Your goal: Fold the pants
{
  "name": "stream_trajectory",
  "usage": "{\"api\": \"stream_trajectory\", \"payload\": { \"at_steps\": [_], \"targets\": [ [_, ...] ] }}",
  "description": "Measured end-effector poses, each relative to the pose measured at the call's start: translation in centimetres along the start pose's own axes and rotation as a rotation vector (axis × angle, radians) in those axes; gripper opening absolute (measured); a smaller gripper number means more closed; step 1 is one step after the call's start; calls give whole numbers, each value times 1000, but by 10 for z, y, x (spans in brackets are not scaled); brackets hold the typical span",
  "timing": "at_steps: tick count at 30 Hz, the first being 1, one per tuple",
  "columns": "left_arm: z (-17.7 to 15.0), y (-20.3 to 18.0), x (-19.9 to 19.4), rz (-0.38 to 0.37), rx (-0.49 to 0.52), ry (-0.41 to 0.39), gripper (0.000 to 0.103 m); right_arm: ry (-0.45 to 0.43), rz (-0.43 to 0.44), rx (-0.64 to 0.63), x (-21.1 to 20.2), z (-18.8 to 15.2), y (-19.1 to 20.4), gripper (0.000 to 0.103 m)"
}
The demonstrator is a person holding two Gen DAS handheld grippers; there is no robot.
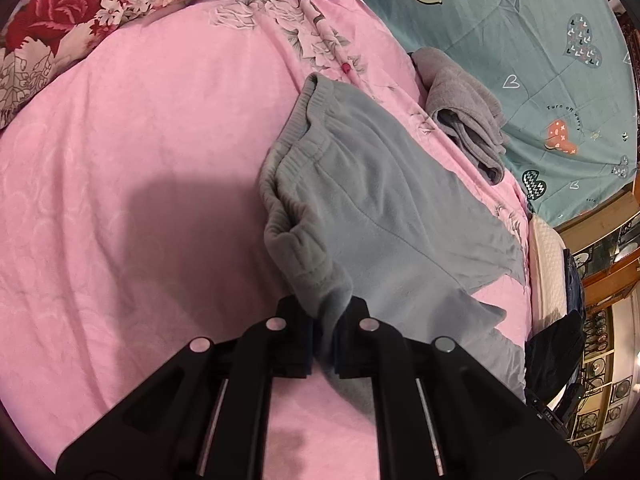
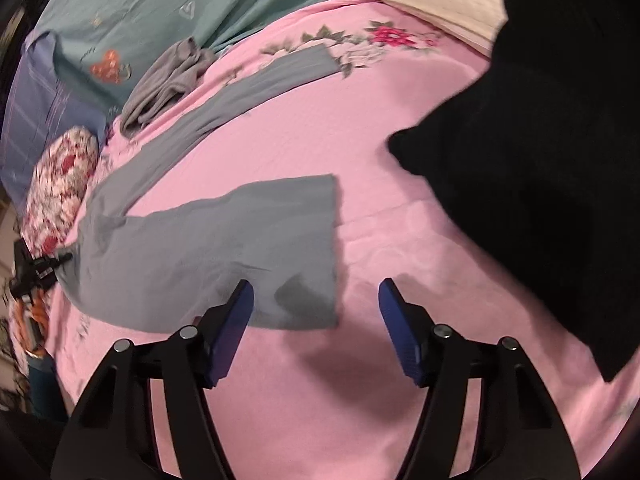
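Grey-blue fleece pants [image 1: 384,208] lie spread on the pink bed sheet [image 1: 132,200]. My left gripper [image 1: 326,320] is shut on the near corner of their elastic waistband and lifts it a little. In the right wrist view the pants [image 2: 224,256] lie with both legs apart, one leg end near me and the other leg [image 2: 280,74] stretching away. My right gripper [image 2: 316,304] is open and empty, hovering just above the near leg's hem. Its left blue pad [image 2: 234,320] overlaps the cloth, while the right pad [image 2: 400,328] is over bare sheet.
A crumpled grey garment [image 1: 464,112] lies beyond the pants at the sheet's edge, also in the right wrist view [image 2: 168,80]. A teal heart-print quilt [image 1: 520,40] lies behind. A floral pillow [image 1: 80,12] is far left. A large black cloth [image 2: 540,168] hangs at right.
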State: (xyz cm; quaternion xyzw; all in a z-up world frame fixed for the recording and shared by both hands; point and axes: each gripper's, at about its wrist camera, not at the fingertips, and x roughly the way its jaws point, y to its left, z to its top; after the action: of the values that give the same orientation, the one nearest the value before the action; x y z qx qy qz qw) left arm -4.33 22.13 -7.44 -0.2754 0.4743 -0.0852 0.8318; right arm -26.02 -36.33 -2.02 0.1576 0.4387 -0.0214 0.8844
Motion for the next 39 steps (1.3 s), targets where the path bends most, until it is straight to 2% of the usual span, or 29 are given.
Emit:
{"api": "stream_trajectory", "payload": {
  "at_steps": [1, 2, 4, 5, 8, 11, 14, 19, 22, 23, 25, 26, 27, 28, 29, 30, 34, 37, 39],
  "targets": [
    [-2, 0, 2, 3, -3, 3, 6, -2, -28, -35, 3, 0, 4, 64],
    [-3, 1, 6, 11, -3, 7, 6, -1, -63, -84, 6, 1, 10, 54],
    [-8, -2, 12, 36, 15, 10, 6, 21, -67, -130, 10, 4, 15, 16],
    [-9, -4, 11, 41, 24, 4, 6, 43, -33, -116, 12, 6, 13, 4],
    [-7, -6, -2, 13, 1, -17, 6, 44, -56, -173, 6, 7, 22, 3],
    [1, -7, -38, -45, -24, -96, 5, -4, -42, -166, -20, 17, 23, 3],
    [4, -14, -75, -83, 0, -156, 5, -46, -32, -149, -50, 30, 17, 3],
    [-8, -23, -102, -82, 40, -167, 5, -54, -47, -129, -73, 36, 12, 3],
    [-23, -10, -93, -29, 49, -132, 6, 9, -69, -139, -67, 21, 10, 3],
    [-32, -2, -82, 8, 75, -82, 13, 60, -89, -148, -58, 12, 9, 4],
    [-43, 10, -61, 133, 107, -3, 30, 173, -144, -176, -38, -1, 9, 9],
    [-47, 18, -55, 188, 113, 20, 52, 206, -176, -185, -31, -4, 7, 18],
    [-49, 26, -55, 217, 105, 18, 61, 211, -187, -186, -30, 0, 6, 29],
    [-49, 34, -61, 218, 85, -3, 62, 183, -183, -176, -34, 8, 5, 34],
    [-47, 40, -68, 217, 63, -19, 65, 123, -162, -153, -41, 23, 4, 45],
    [-43, 45, -76, 228, 42, -40, 71, 67, -123, -134, -48, 38, 4, 49],
    [-24, 52, -111, 321, -13, -145, 79, -49, -4, -83, -32, 111, 5, 51],
    [-8, 50, -125, 370, -35, -180, 84, -72, 9, -61, 23, 169, 2, 51],
    [1, 45, -126, 393, -32, -178, 85, -71, -26, -55, 56, 195, -2, 51]
  ]
}}
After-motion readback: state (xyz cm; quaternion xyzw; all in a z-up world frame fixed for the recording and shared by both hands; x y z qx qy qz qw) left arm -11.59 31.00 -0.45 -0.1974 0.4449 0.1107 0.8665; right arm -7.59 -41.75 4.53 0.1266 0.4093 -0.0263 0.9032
